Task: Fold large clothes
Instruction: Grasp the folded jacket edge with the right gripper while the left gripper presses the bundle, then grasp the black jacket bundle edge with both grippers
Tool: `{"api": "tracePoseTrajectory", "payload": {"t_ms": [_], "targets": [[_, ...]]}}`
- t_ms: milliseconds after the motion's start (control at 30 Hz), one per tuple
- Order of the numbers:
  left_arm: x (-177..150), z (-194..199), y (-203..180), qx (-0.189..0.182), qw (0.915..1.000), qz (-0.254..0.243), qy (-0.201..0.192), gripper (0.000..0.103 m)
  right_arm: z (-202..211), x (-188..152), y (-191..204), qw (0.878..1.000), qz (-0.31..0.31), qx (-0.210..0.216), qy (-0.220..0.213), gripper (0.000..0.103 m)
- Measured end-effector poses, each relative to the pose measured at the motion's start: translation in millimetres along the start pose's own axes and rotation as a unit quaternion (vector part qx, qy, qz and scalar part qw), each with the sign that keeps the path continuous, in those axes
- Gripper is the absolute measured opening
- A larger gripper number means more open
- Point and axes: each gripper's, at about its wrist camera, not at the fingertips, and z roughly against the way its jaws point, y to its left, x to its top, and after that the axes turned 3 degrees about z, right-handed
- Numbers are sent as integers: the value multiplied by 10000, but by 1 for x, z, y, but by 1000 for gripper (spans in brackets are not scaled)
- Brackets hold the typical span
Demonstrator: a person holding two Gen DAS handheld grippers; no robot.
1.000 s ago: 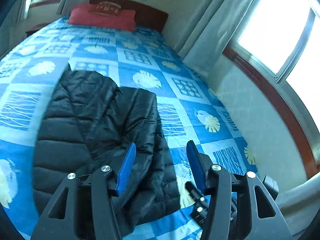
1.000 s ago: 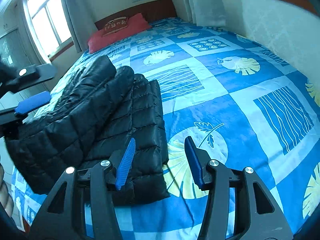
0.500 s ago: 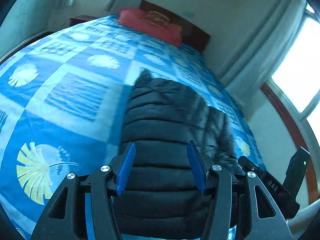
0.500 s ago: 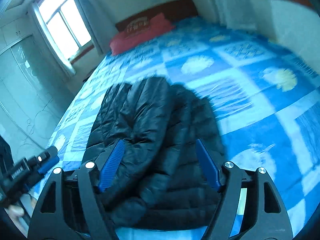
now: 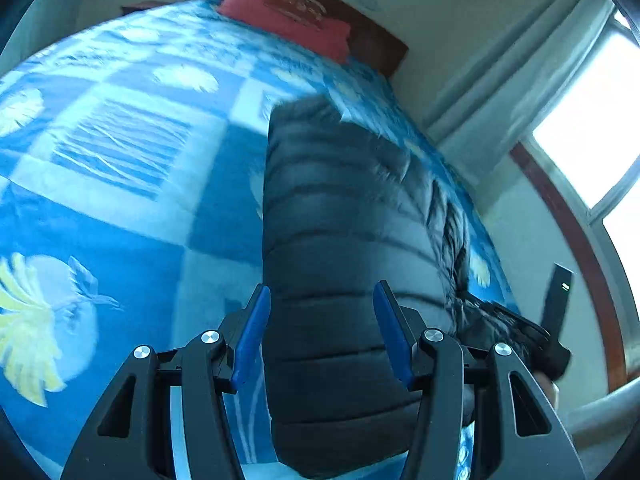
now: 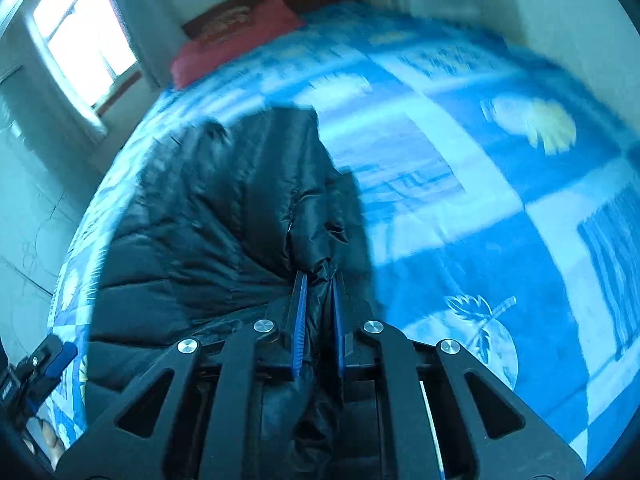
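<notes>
A black quilted puffer jacket (image 5: 340, 240) lies folded lengthwise on the blue patterned bed (image 5: 120, 168). My left gripper (image 5: 320, 320) is open, its blue pads on either side of the jacket's near end, low over it. My right gripper (image 6: 319, 304) is shut on a bunched edge of the jacket (image 6: 208, 216) at its near right side. In the left wrist view the right gripper (image 5: 520, 332) shows at the jacket's right edge. In the right wrist view the left gripper (image 6: 44, 364) shows at the far left.
A red pillow (image 5: 288, 20) lies against the dark wooden headboard (image 5: 360, 32) at the far end. Curtains and a bright window (image 5: 592, 128) are on the right wall. Another window (image 6: 80, 40) is on the left. The bedspread (image 6: 500, 200) extends wide to the right of the jacket.
My right gripper has closed on the jacket's edge; it was open half a second ago. My left gripper has swung over the jacket's left end and dropped closer to it.
</notes>
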Motion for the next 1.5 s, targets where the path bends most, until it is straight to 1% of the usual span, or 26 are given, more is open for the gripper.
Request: {"api": "tracePoseTrajectory", "payload": {"t_ms": [100, 133, 267, 367, 433, 500, 600, 667, 700, 767, 833, 900, 933, 967, 1033, 1067, 1200, 1267, 1333, 1400, 1500], "targets": [[-12, -23, -5, 35, 9996, -184, 188, 54, -12, -8, -13, 10000, 80, -27, 32, 11], [-14, -29, -6, 100, 9994, -241, 207, 56, -15, -10, -16, 10000, 97, 12, 16, 11], [-19, -51, -7, 324, 9980, -476, 271, 57, -21, -12, -21, 10000, 22, 52, 16, 13], [-18, -50, -7, 387, 9978, -460, 267, 57, -21, -9, -21, 10000, 68, -62, 20, 20], [-17, -45, -6, 375, 9981, -410, 265, 56, -12, -7, -23, 9999, 43, -149, -37, 29], [-17, -37, -4, 349, 9985, -354, 232, 56, 11, -9, -20, 9996, 69, -211, -199, 29], [-20, -17, -5, 274, 9992, -298, 74, 56, 49, -15, -10, 9976, 199, -285, -593, 29], [-24, -3, -11, 243, 9989, -381, -95, 56, 75, -23, 1, 9959, 289, -159, -846, 29], [-26, 5, -14, 206, 9986, -442, -189, 56, 87, -31, 9, 9949, 378, -13, -933, 29], [-33, 17, -21, 139, 9978, -571, -294, 56, 102, -46, 27, 9921, 663, 373, -997, 29], [-41, 21, -25, 77, 9972, -676, -320, 56, 107, -61, 44, 9892, 992, 534, -937, 29], [-46, 13, -28, 89, 9971, -733, -186, 56, 101, -73, 55, 9872, 1291, 417, -838, 29], [-47, 7, -27, 96, 9974, -706, -109, 56, 93, -77, 56, 9867, 1392, 281, -784, 29], [-48, 1, -26, 72, 9979, -638, -19, 56, 81, -79, 51, 9886, 1336, 204, -659, 29], [-48, -10, -24, 118, 9985, -528, 74, 56, 65, -79, 37, 9935, 1032, 257, -419, 29], [-47, -17, -24, 179, 9984, -522, 131, 56, 50, -80, 25, 9956, 855, 277, -254, 29], [-47, -39, -31, 455, 9957, -756, 289, 55, 16, -88, 11, 9964, 784, 288, -144, 28], [-48, -48, -29, 480, 9956, -715, 365, 54, 4, -90, 7, 9972, 665, 320, -122, 28], [-47, -55, -24, 467, 9960, -640, 403, 54, 0, -91, 8, 9975, 634, 291, -141, 28], [-46, -54, -23, 461, 9957, -695, 394, 54, 3, -92, 10, 9974, 659, 237, -160, 28], [-46, -41, -22, 315, 9959, -777, 344, 54, 17, -91, 17, 9975, 655, 215, -163, 28]]}}
